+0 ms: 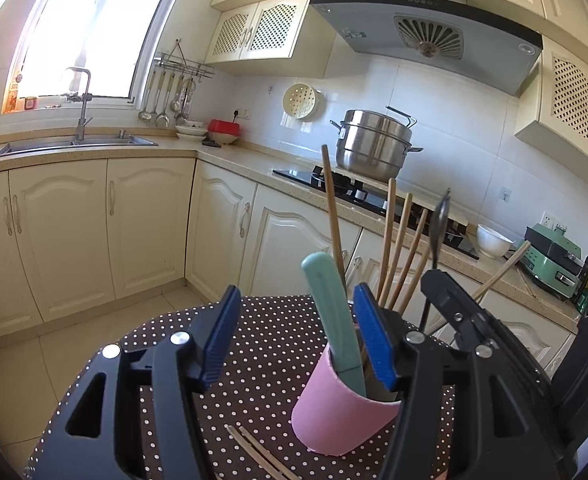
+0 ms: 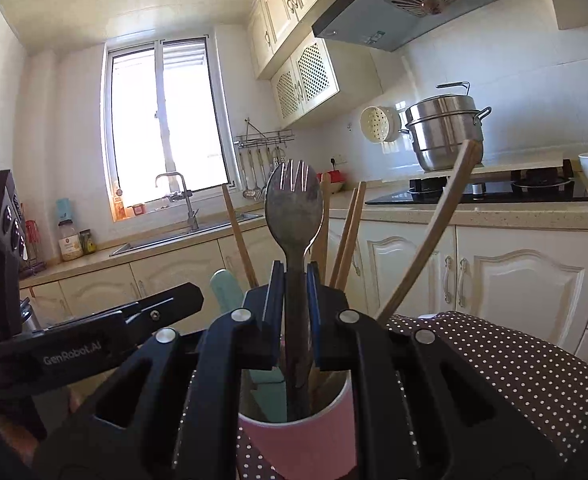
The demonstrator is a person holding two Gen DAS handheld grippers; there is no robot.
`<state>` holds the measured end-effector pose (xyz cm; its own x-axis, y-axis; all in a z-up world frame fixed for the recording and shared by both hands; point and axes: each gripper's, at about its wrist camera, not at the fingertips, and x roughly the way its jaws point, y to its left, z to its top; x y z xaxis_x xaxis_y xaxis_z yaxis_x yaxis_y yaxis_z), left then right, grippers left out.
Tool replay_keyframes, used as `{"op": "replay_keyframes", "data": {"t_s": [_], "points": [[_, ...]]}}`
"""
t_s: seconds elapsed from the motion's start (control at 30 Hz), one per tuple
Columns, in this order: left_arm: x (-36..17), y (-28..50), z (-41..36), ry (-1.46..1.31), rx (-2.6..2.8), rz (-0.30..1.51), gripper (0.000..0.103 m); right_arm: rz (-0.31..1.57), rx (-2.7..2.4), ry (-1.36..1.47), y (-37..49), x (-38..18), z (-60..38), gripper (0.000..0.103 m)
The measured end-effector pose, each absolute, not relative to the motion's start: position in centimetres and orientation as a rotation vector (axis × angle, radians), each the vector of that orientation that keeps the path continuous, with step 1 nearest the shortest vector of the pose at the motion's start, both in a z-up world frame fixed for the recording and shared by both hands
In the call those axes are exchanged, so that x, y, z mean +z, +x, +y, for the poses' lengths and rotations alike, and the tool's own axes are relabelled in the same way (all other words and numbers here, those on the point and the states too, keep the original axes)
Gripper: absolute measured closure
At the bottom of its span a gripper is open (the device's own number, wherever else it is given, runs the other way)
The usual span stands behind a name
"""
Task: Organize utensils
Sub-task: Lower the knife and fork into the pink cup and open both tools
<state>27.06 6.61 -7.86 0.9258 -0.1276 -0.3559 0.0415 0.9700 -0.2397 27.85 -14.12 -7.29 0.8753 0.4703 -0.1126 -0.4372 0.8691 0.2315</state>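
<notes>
A pink cup (image 1: 342, 420) stands on the dotted tablecloth (image 1: 262, 344) and holds several wooden chopsticks (image 1: 398, 252) and a mint-green handled utensil (image 1: 334, 312). My left gripper (image 1: 298, 336) stands open around the green handle, which is close to the right pad (image 1: 374, 340); the left pad is well clear of it. My right gripper (image 2: 296, 284) is shut on the stem of a metal spoon with tines at its tip (image 2: 294, 204). The spoon is upright, its lower end inside the pink cup (image 2: 302, 444). In the left wrist view the right gripper (image 1: 446, 288) shows beside the cup.
Two loose chopsticks (image 1: 254, 454) lie on the cloth in front of the cup. Behind are cream cabinets, a sink (image 1: 74, 146), a hob with a steel steamer pot (image 1: 374, 146), a white bowl (image 1: 492, 240) and a green appliance (image 1: 554, 260).
</notes>
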Motion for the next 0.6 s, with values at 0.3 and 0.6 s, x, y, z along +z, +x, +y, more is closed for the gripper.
{"op": "replay_keyframes", "data": {"t_s": [0.3, 0.6], "points": [[-8.2, 26.1, 6.0, -0.219, -0.093, 0.403, 0.044, 0.192, 0.467, 0.184, 26.2, -7.5, -14.7, 0.090], [-8.1, 24.7, 5.4, -0.205, -0.095, 0.407, 0.043, 0.214, 0.462, 0.178, 24.7, -7.8, -14.8, 0.090]]}}
